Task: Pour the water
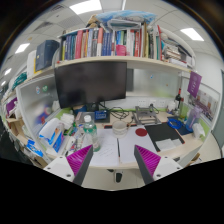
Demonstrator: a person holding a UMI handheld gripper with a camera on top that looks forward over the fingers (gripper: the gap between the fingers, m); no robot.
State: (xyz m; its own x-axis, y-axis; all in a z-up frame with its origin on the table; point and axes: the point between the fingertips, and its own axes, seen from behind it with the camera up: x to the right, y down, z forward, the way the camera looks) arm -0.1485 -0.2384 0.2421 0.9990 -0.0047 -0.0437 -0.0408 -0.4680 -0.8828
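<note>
My gripper point(113, 164) hangs over the near edge of a white desk point(112, 150), open, with nothing between its fingers. Its magenta pads point(80, 160) stand wide apart. Well beyond the fingers, a clear cup point(120, 125) stands at the middle of the desk. Left of it is a small bottle with a green part point(89, 128). I cannot tell whether either holds water. A small dark object point(118, 176) lies at the desk's edge between the fingers.
A dark monitor point(92, 84) stands behind the cup, under a shelf of books point(105, 45). A red round disc point(141, 131), a black notebook point(163, 132) and a blue box point(180, 125) lie to the right. Clutter fills the left side point(50, 135).
</note>
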